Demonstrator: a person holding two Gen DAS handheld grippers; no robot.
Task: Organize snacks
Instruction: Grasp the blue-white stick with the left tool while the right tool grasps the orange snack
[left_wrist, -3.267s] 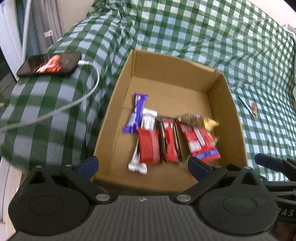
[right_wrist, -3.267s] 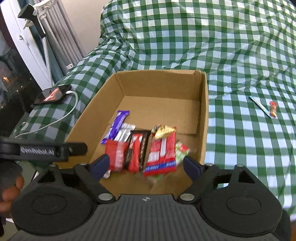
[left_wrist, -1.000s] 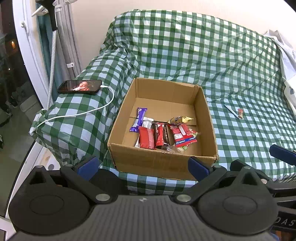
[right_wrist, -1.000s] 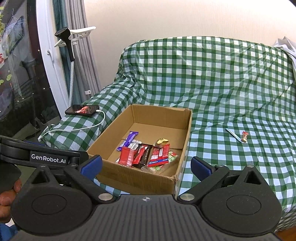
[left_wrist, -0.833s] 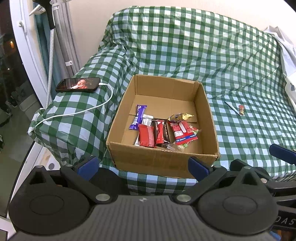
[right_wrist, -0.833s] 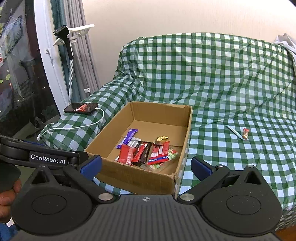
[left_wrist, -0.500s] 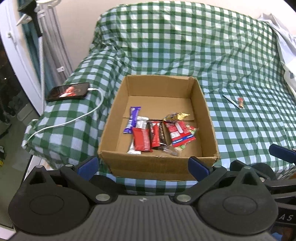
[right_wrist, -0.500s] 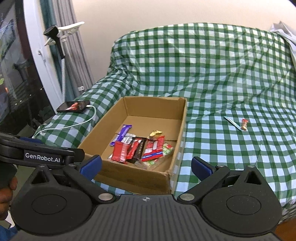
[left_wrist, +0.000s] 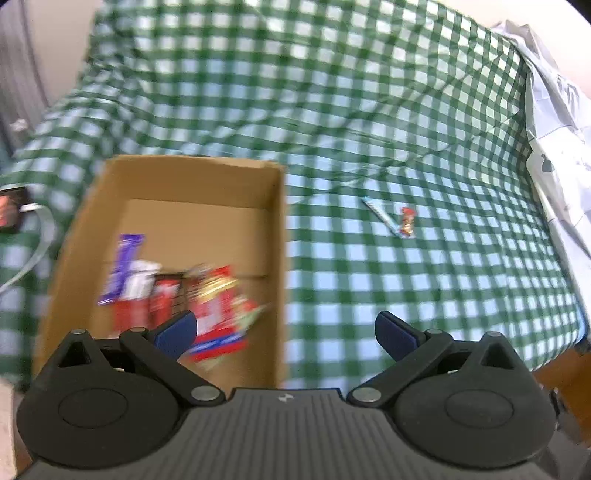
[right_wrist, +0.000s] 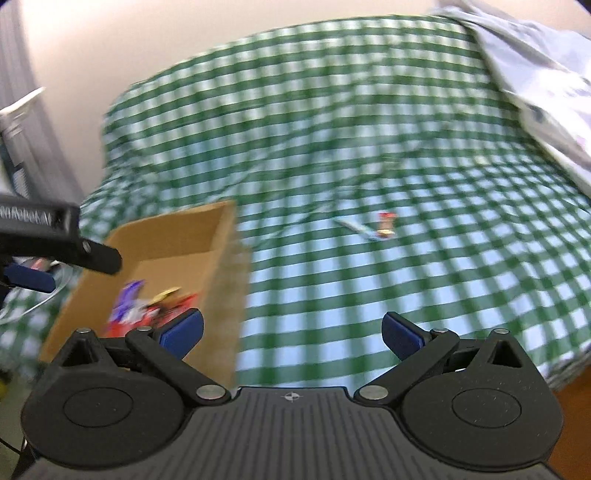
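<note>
Checked bedspread (left_wrist: 369, 110) | cardboard box (left_wrist: 192, 177) holds snacks (left_wrist: 218, 306) | left tool (left_wrist: 284, 334), right tool (right_wrist: 291, 332) both released, empty

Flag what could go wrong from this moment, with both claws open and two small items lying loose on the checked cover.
1. The small red snack and the thin light-blue stick lie nearly touching, so a claw closing on one could catch or nudge the other.
2. The checked cover is soft and wrinkled; fingers pressing down may pinch cloth along with a wrapper.
3. Both views are motion-blurred, so judging the approach past the cardboard box wall is harder; a claw could clip it.
</note>
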